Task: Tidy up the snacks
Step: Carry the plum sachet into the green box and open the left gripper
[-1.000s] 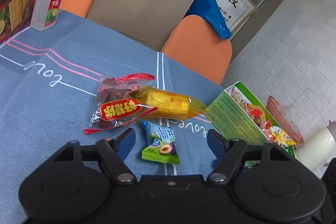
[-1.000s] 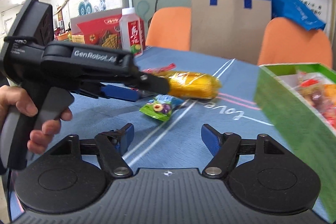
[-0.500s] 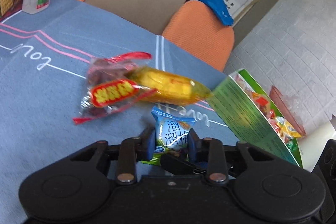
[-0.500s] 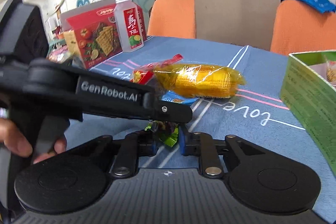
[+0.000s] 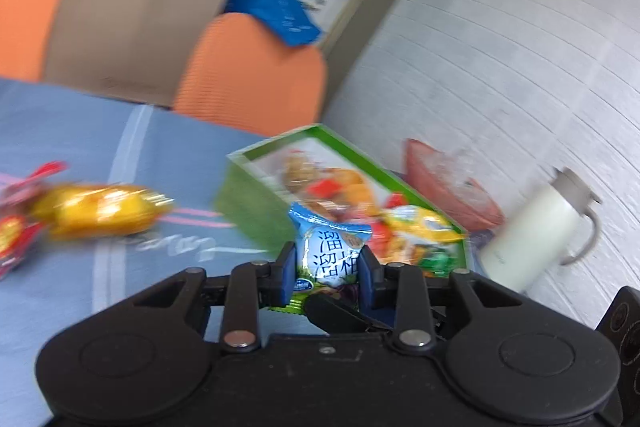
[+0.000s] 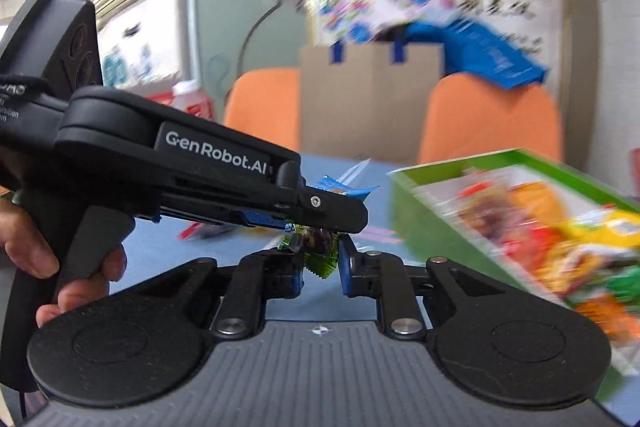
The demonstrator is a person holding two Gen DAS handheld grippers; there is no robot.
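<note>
A small blue and green candy packet (image 5: 333, 247) is held off the blue tablecloth (image 5: 60, 131) by both grippers at once. My left gripper (image 5: 329, 269) is shut on its blue upper part. My right gripper (image 6: 320, 261) is shut on its green lower end (image 6: 320, 247). In the right wrist view the left gripper (image 6: 348, 215) crosses from the left, gripped by a person's hand (image 6: 28, 251). The open green snack box (image 5: 244, 199) stands just behind the packet, holding several snacks. A yellow wrapped snack (image 5: 100, 213) and a red packet (image 5: 10, 231) lie to the left, blurred.
A white jug (image 5: 532, 235) and a reddish bowl (image 5: 452, 187) stand right of the box near the white wall. Two orange chairs (image 5: 256, 75) and a cardboard bag (image 5: 132, 27) are behind the table. A bottle (image 6: 188, 95) stands far left.
Both grippers went from open to shut on the candy packet. They have lifted it off the cloth and carried it right, up to the green box.
</note>
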